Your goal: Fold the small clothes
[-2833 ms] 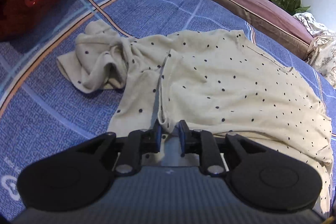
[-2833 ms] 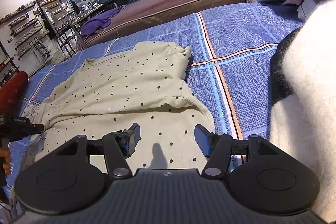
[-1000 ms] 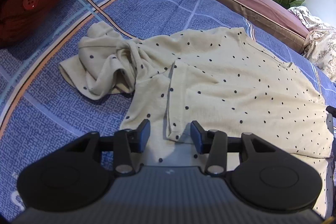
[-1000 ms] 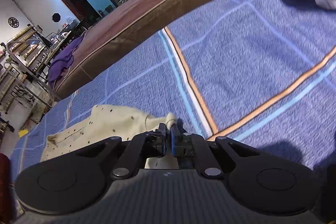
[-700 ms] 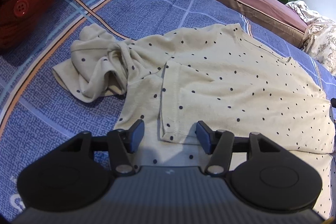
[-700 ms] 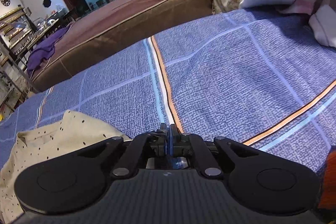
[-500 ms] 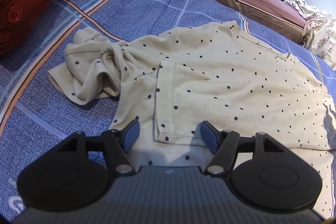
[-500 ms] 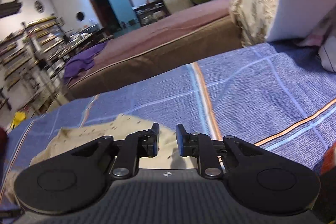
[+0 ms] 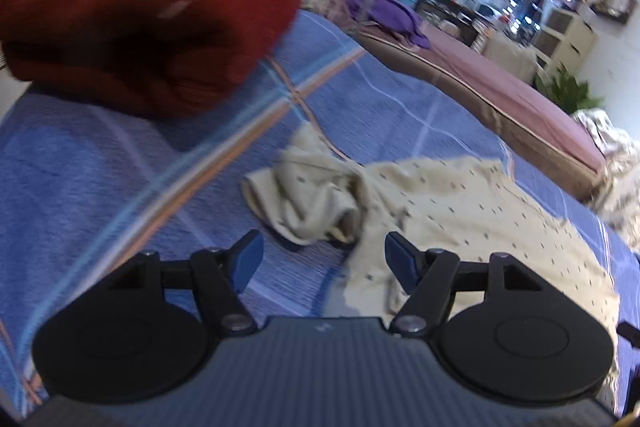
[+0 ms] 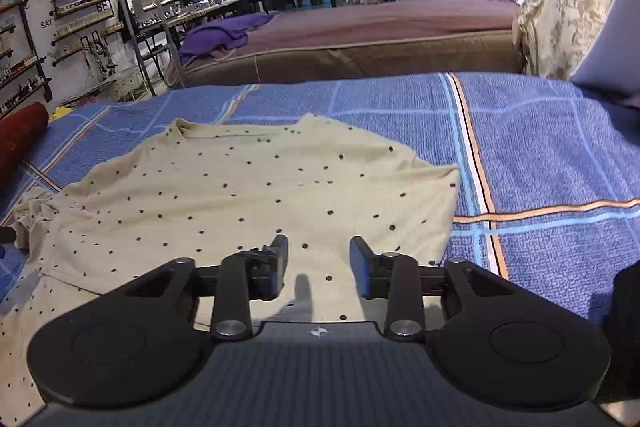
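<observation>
A cream shirt with black dots (image 10: 240,187) lies spread on the blue plaid bedspread (image 10: 540,155), its right side folded in flat. It also shows in the left wrist view (image 9: 460,203), where its left sleeve (image 9: 304,195) lies crumpled in a heap. My left gripper (image 9: 324,259) is open and empty, just in front of the crumpled sleeve. My right gripper (image 10: 319,261) is open and empty, above the shirt's near edge.
A folded red knit garment (image 9: 140,23) lies on the bedspread at the far left, also seen in the right wrist view (image 10: 20,135). A brown mattress (image 10: 360,39) with a purple cloth (image 10: 224,31) runs behind. Floral bedding (image 10: 568,7) and a pale pillow are at the right.
My left gripper swung left from the shirt's lower fold toward the crumpled sleeve and opened wider. My right gripper opened, let go of the shirt's right sleeve and drew back; the folded side lies flat.
</observation>
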The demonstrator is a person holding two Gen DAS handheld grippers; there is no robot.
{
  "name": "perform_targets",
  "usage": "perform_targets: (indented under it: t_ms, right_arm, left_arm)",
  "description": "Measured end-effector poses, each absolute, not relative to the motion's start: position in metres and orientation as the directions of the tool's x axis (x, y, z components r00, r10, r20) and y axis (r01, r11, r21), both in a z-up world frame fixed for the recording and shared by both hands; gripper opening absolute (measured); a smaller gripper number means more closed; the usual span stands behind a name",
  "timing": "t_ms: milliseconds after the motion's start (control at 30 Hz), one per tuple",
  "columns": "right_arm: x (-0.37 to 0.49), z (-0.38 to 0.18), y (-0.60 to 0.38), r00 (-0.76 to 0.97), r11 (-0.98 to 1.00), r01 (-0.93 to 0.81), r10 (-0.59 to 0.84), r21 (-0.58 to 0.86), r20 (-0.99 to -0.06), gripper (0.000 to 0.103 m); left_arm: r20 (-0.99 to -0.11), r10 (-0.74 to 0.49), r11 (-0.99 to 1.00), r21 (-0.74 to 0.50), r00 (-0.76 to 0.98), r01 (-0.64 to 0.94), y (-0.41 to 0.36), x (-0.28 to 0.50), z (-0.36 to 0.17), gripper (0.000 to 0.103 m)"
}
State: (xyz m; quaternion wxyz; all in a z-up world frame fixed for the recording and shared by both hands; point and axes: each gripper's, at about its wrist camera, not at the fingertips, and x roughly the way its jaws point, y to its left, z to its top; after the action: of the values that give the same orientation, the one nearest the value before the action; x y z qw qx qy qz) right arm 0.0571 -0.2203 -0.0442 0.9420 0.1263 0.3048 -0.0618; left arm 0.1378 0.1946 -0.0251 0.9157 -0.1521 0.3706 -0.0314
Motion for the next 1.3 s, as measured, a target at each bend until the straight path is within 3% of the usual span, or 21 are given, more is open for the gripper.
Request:
perform_targets:
  t_ms: [67,133,233,400,467,500,533,600,733,1033,1167,1233,1300]
  right_arm:
    - [0.05,-0.038,-0.213,0.815,0.964,0.162,-0.01,0.21,-0.58,0.076]
    - [0.044,-0.035,-0.204,0.818,0.965,0.133,0.022,0.225,-0.575,0.076]
    - [0.039,-0.033,-0.19,0.809,0.968,0.104,0.052,0.23,-0.586,0.076]
    - [0.031,-0.033,-0.18,0.79,0.966,0.095,0.074,0.241,-0.609,0.076]
    - [0.025,-0.035,-0.179,0.784,0.962,0.099,0.081,0.253,-0.616,0.076]
    - [0.022,-0.036,-0.179,0.779,0.963,0.1,0.082,0.252,-0.622,0.076]
    - [0.02,-0.037,-0.179,0.774,0.963,0.105,0.077,0.248,-0.628,0.076]
    - [0.014,-0.04,-0.182,0.765,0.958,0.126,0.071,0.256,-0.64,0.076]
    - [0.003,-0.041,-0.188,0.763,0.95,0.157,0.058,0.271,-0.644,0.076]
    - [0.002,-0.041,-0.187,0.768,0.927,0.158,0.102,0.341,-0.632,0.076]
    - [-0.003,-0.035,-0.185,0.774,0.927,0.155,0.102,0.343,-0.625,0.076]
    - [-0.005,-0.034,-0.187,0.778,0.924,0.162,0.096,0.346,-0.621,0.076]
    - [-0.006,-0.034,-0.19,0.776,0.921,0.175,0.087,0.347,-0.625,0.076]
  left_arm:
    - [-0.676,-0.135,0.941,-0.316,0.724,-0.12,0.217,0.141,-0.028,0.062]
    - [-0.693,-0.146,0.929,-0.341,0.706,-0.142,0.229,0.151,-0.035,0.05]
    - [-0.705,-0.162,0.926,-0.351,0.69,-0.142,0.228,0.167,-0.047,0.043]
    - [-0.696,-0.167,0.939,-0.329,0.698,-0.103,0.208,0.197,-0.057,0.04]
    - [-0.697,-0.163,0.944,-0.316,0.698,-0.096,0.199,0.207,-0.061,0.03]
    - [-0.702,-0.171,0.941,-0.324,0.691,-0.097,0.197,0.21,-0.062,0.014]
    - [-0.707,-0.182,0.938,-0.332,0.683,-0.095,0.196,0.213,-0.062,0.007]
    - [-0.677,-0.174,0.938,-0.335,0.715,-0.088,0.196,0.209,-0.051,0.006]
    - [-0.483,-0.078,0.948,-0.306,0.872,-0.085,0.207,0.174,0.007,0.006]
    - [-0.355,-0.087,0.961,-0.277,0.931,-0.016,0.214,0.175,0.069,0.006]
    - [-0.356,-0.2,0.958,-0.265,0.913,0.106,0.188,0.198,0.084,0.008]
    - [-0.378,-0.326,0.939,-0.234,0.867,0.252,0.16,0.202,0.084,0.016]
    - [-0.424,-0.42,0.907,-0.19,0.802,0.375,0.123,0.195,0.077,0.016]
